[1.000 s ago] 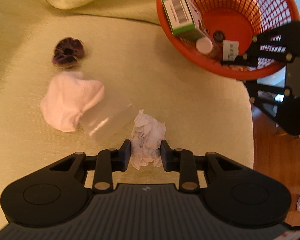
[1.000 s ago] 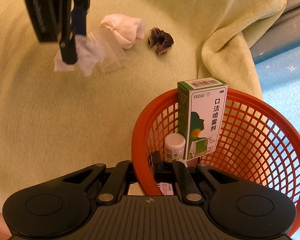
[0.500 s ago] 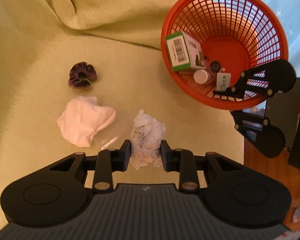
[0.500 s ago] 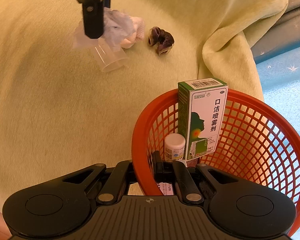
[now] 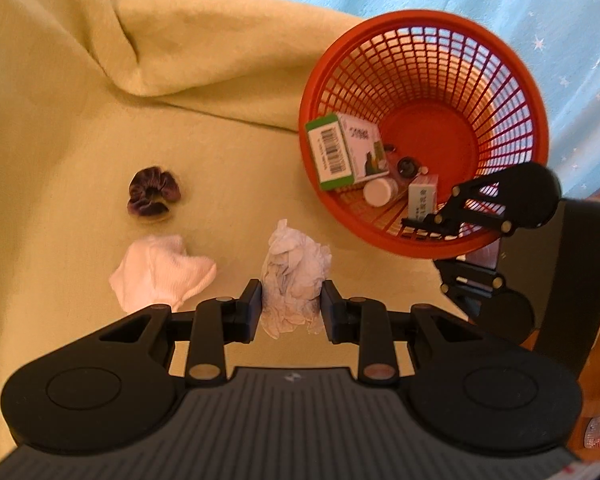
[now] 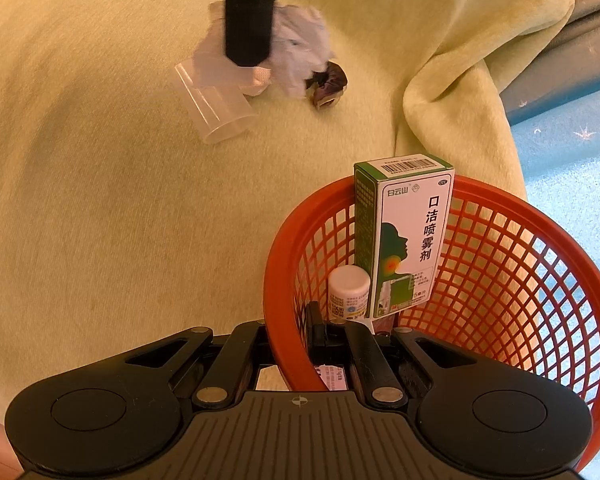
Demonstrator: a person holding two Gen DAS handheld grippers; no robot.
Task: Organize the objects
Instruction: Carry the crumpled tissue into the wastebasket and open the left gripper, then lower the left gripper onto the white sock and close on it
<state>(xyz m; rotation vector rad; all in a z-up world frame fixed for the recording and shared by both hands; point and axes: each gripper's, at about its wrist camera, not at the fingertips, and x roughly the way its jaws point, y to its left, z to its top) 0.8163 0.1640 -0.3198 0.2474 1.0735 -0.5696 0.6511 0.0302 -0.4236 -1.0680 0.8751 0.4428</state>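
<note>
A crumpled white tissue (image 5: 294, 276) is pinched between the fingers of the left hand-held gripper (image 5: 291, 306), raised above the yellow-green blanket (image 5: 80, 152). The right hand-held gripper (image 6: 290, 336) is clamped on the near rim of the orange basket (image 6: 500, 280), which holds a medicine box (image 6: 404, 236) and small bottle (image 6: 348, 292). A sock (image 5: 160, 270) and scrunchie (image 5: 153, 196) lie on the blanket.

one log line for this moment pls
left gripper: shut on crumpled tissue, lifted | right gripper: shut on orange basket rim | on blanket: sock, scrunchie
</note>
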